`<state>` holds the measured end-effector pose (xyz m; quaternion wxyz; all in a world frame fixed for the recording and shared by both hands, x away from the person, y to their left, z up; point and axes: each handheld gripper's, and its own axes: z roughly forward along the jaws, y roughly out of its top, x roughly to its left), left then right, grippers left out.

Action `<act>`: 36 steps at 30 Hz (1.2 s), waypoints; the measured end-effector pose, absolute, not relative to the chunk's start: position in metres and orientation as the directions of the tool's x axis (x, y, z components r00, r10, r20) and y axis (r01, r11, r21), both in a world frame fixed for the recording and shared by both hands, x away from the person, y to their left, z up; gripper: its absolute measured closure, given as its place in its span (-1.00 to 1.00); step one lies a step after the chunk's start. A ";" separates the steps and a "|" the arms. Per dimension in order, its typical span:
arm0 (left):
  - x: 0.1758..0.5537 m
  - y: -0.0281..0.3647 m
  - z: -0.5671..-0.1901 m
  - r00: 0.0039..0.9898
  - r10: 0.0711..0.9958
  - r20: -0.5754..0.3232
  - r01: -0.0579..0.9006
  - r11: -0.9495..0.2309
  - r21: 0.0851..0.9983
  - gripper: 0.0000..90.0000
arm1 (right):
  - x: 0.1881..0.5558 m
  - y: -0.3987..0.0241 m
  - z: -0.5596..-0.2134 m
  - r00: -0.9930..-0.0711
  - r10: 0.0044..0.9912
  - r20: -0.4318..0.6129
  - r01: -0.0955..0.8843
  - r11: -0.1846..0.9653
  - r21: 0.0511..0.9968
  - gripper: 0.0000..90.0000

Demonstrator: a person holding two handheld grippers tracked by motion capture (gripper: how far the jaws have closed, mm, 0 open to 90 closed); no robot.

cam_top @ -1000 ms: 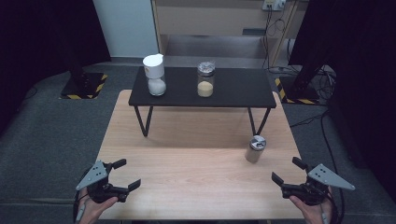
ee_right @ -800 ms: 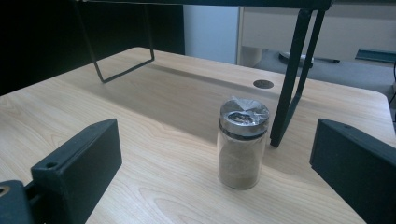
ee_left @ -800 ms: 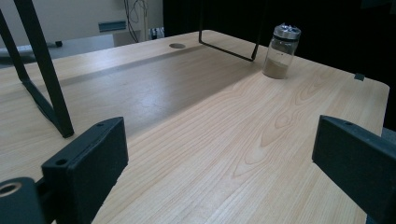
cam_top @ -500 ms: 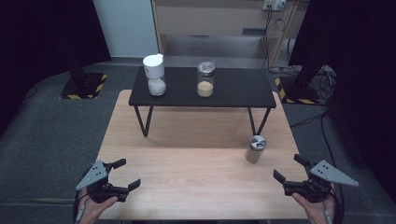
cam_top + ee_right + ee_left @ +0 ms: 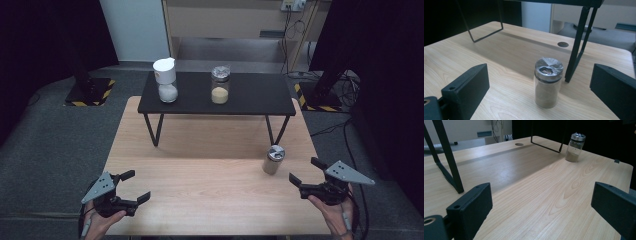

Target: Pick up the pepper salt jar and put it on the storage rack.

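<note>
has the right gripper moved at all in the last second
Yes, a little. In the high view the right gripper has edged forward and right along the wooden table's right edge, closer to the standing jar. Its jaws are open and it isn't touching the jar.

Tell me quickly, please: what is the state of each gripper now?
Left gripper: open, holding nothing.
Right gripper: open, holding nothing, jaws facing the spice jar without touching it.

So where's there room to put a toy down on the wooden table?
The middle of the wooden table is bare, between the left gripper and the small jar. Under the black shelf is bare too, but low. It is tight by the right gripper, near that jar.
</note>
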<state>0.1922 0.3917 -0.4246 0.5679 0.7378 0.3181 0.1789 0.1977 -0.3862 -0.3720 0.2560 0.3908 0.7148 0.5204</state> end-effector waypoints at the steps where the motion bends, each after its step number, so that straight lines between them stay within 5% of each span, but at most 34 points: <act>1: 0.192 0.392 -0.425 0.734 0.673 -0.097 0.266 -0.153 0.952 -0.95 | 0.200 -0.385 -0.372 -0.564 0.825 0.035 0.293 0.160 0.943 -0.94; 36: 0.193 0.391 -0.425 0.733 0.673 -0.098 0.268 -0.153 0.951 -0.95 | 0.268 -0.364 -0.401 -0.562 0.825 0.053 0.375 0.198 0.906 -0.89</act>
